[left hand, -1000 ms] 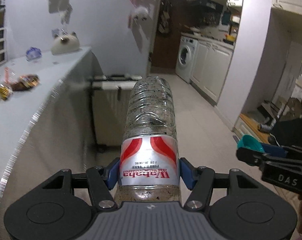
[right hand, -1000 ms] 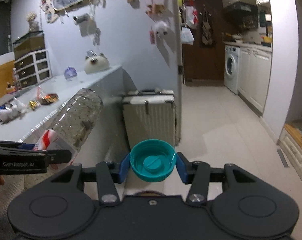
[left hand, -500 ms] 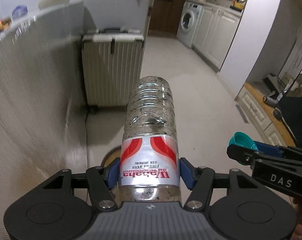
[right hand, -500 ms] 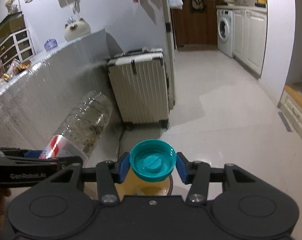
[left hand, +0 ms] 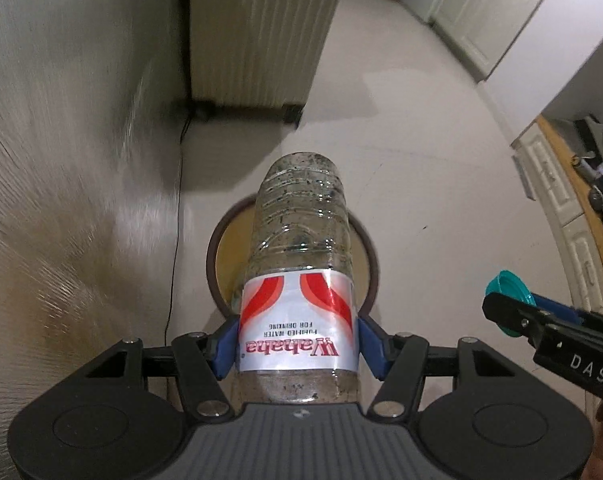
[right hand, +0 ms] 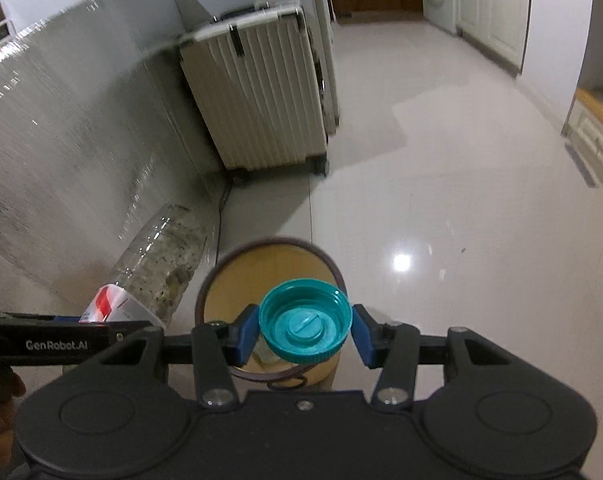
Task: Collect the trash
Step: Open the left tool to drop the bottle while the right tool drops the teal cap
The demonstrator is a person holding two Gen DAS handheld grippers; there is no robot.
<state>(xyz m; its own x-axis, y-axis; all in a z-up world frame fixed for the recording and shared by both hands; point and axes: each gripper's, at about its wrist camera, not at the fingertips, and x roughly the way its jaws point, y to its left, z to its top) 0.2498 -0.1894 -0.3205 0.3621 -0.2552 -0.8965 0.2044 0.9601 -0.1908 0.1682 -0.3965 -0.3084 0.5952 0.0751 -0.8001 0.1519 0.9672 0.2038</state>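
While over the round bin (left hand: 217,264): left gripper (left hand: 297,344) clamped on the Wahaha water bottle (left hand: 301,248), right gripper (right hand: 305,326) pinching the teal cap (right hand: 304,320), ribbed suitcase (right hand: 257,104) beyond.

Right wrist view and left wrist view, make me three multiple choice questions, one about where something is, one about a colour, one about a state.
1. Where is the round bin?
A. On the floor below both grippers
B. On top of the suitcase
C. Inside the washing machine

2. What colour is the cap in the right gripper?
A. Red
B. Teal
C. White

3. What state is the left gripper in?
A. Open and empty
B. Shut on the cap
C. Shut on the water bottle

Answers:
1 A: its rim shows on the tiles beneath bottle and cap in both views.
2 B: the cap between the blue pads is teal.
3 C: the pads press the bottle's label from both sides.
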